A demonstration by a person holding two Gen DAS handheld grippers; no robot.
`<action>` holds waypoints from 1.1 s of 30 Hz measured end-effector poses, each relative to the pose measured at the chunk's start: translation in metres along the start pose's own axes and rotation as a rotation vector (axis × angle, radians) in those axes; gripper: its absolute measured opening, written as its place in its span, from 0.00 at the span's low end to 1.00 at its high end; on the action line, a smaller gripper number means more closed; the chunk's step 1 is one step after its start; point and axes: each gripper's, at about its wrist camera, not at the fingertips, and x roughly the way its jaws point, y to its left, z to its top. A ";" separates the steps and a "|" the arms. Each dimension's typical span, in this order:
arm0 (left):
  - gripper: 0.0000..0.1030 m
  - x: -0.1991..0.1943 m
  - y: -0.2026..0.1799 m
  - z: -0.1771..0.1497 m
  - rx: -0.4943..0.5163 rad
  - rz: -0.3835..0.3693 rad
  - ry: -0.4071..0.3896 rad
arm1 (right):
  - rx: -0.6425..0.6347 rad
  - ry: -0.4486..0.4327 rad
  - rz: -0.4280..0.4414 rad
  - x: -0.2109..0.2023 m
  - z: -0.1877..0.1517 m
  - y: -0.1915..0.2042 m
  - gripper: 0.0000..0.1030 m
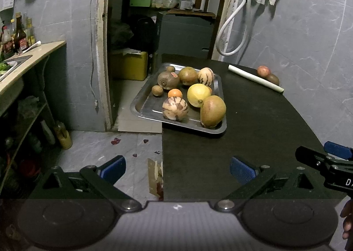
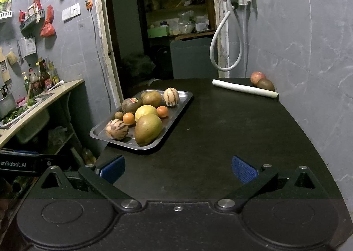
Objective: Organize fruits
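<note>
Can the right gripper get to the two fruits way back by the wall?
Probably yes. The right gripper is open and empty, and the dark table between it and the two fruits is bare. Only the white roll lies just in front of them, so it must reach over that.

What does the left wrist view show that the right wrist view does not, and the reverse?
Only the left wrist view shows the floor below the table edge, with a torn cardboard piece, and the right tool entering from the right.

Only the right wrist view shows the wall switch plate, the hanging rack and a second orange in full.

Both show the metal tray of fruit, the white roll, two loose fruits behind it, and each view's own tool open and empty.
</note>
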 end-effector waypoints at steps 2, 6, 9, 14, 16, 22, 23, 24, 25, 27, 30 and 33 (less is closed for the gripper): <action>0.99 -0.001 0.001 -0.001 -0.002 0.002 0.002 | -0.001 0.001 0.001 0.000 -0.001 0.001 0.99; 0.99 -0.002 0.002 -0.002 -0.002 0.003 0.003 | -0.002 0.003 0.004 0.000 -0.002 0.002 0.99; 0.99 -0.002 0.002 -0.002 -0.001 0.003 0.002 | -0.001 0.002 0.005 0.000 -0.002 0.002 0.99; 0.99 -0.002 0.001 -0.002 -0.001 0.003 0.003 | -0.001 0.003 0.004 0.000 -0.001 0.002 0.99; 0.99 -0.002 0.001 -0.004 0.000 0.004 0.005 | 0.000 0.005 0.005 0.000 -0.003 0.003 0.99; 0.99 -0.002 0.000 -0.003 0.000 0.004 0.004 | 0.001 0.005 0.006 -0.001 -0.005 0.003 0.99; 0.99 -0.002 0.000 -0.003 0.000 0.004 0.004 | 0.001 0.005 0.006 -0.001 -0.005 0.003 0.99; 0.99 -0.002 0.000 -0.003 0.000 0.004 0.004 | 0.002 0.005 0.006 -0.001 -0.005 0.003 0.99; 0.99 -0.002 0.000 -0.003 0.000 0.004 0.004 | 0.002 0.005 0.006 -0.001 -0.005 0.003 0.99; 0.99 -0.001 0.000 -0.004 0.001 0.006 0.005 | 0.003 0.006 0.007 -0.001 -0.006 0.003 0.99; 0.99 -0.001 0.000 -0.004 0.001 0.007 0.003 | 0.003 0.006 0.008 0.000 -0.006 0.003 0.99; 0.99 0.000 -0.002 -0.005 -0.001 0.011 0.003 | 0.004 0.007 0.010 0.000 -0.007 0.003 0.99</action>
